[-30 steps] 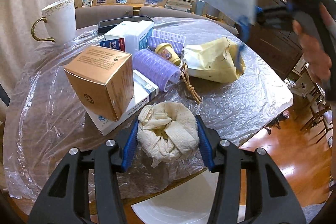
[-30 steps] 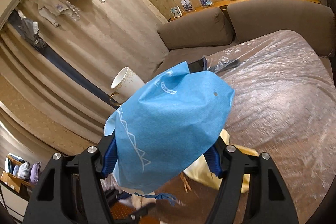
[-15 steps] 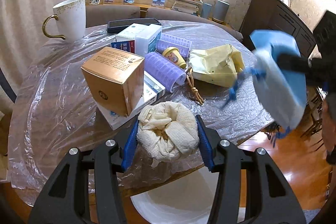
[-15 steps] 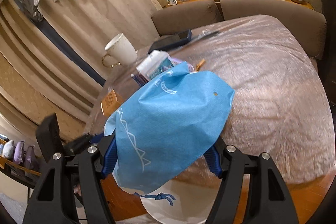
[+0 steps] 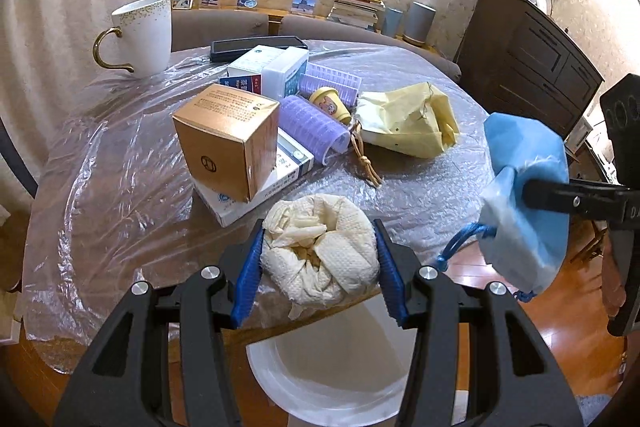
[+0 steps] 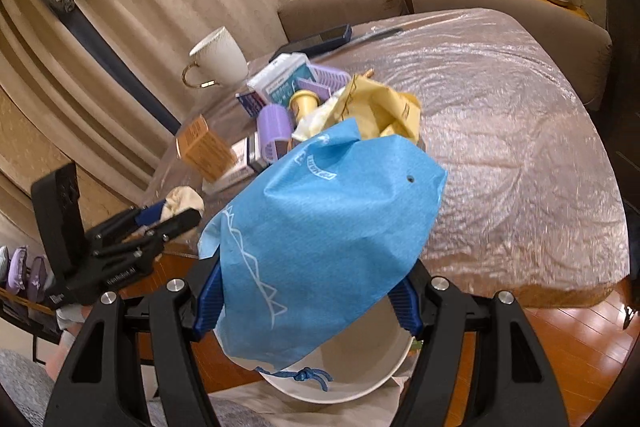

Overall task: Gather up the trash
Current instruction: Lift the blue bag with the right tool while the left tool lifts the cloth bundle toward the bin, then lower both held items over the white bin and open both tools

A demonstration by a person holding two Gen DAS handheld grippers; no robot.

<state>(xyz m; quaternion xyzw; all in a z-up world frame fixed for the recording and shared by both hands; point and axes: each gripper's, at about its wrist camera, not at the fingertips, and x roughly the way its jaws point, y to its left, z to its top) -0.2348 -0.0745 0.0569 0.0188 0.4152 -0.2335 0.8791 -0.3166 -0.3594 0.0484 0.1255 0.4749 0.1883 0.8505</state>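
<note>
Gripping a crumpled tissue wad (image 5: 320, 251) at the tabletop (image 5: 420, 183) edge, the left gripper (image 5: 320, 263) hangs above a white bin (image 5: 332, 383); right gripper (image 6: 308, 299) clamps a blue bag (image 6: 320, 227) over it.

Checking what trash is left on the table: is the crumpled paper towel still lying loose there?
No, the crumpled paper towel is clamped between the blue pads of the left gripper, held at the table's edge above the white bin.

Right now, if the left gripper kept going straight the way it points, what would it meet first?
Probably the table just past its edge; the left gripper, holding the tissue wad, points down toward it. The gold box sits left of that line. Depth is uncertain.
</note>
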